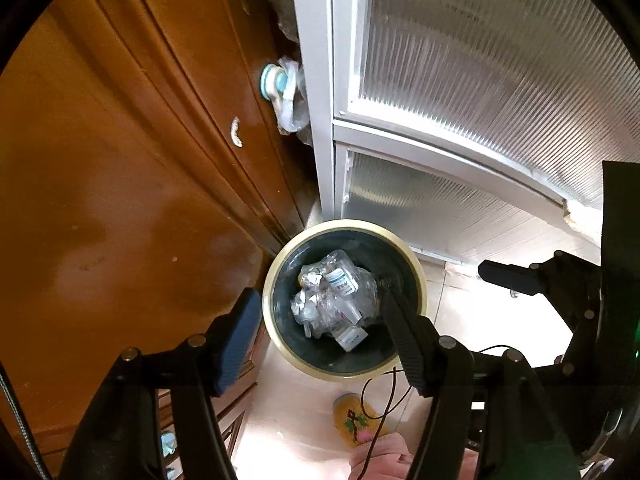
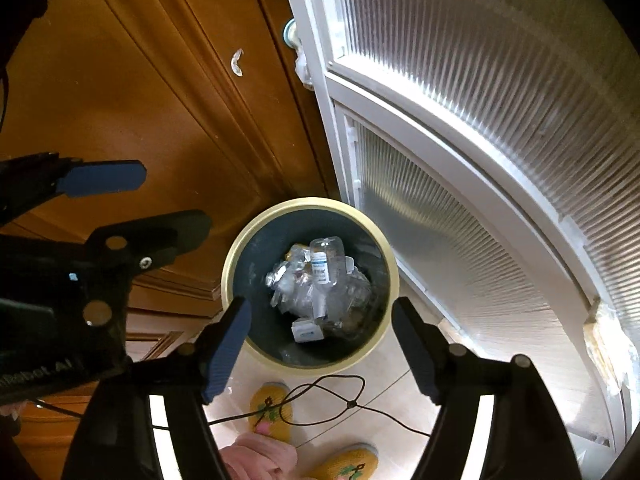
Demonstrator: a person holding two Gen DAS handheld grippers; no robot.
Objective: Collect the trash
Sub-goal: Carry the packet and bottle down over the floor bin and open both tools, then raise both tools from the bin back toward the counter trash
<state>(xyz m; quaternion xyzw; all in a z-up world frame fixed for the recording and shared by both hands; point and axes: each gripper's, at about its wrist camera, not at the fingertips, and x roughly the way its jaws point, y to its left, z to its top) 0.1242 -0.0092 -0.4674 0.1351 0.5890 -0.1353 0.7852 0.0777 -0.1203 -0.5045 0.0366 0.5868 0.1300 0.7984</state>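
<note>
A round bin with a cream rim stands on the floor in the corner. Inside lie crumpled clear plastic, a clear bottle with a blue and white label and a small white box. My left gripper hangs open above the bin, with nothing between its fingers. My right gripper is also open and empty over the bin, pointing down. In the right wrist view, the left gripper's blue pad shows at the left.
A brown wooden cabinet rises left of the bin and a white-framed ribbed glass door on its right. Below on the pale tiled floor are a person's yellow slippers, a pink trouser leg and a thin black cable.
</note>
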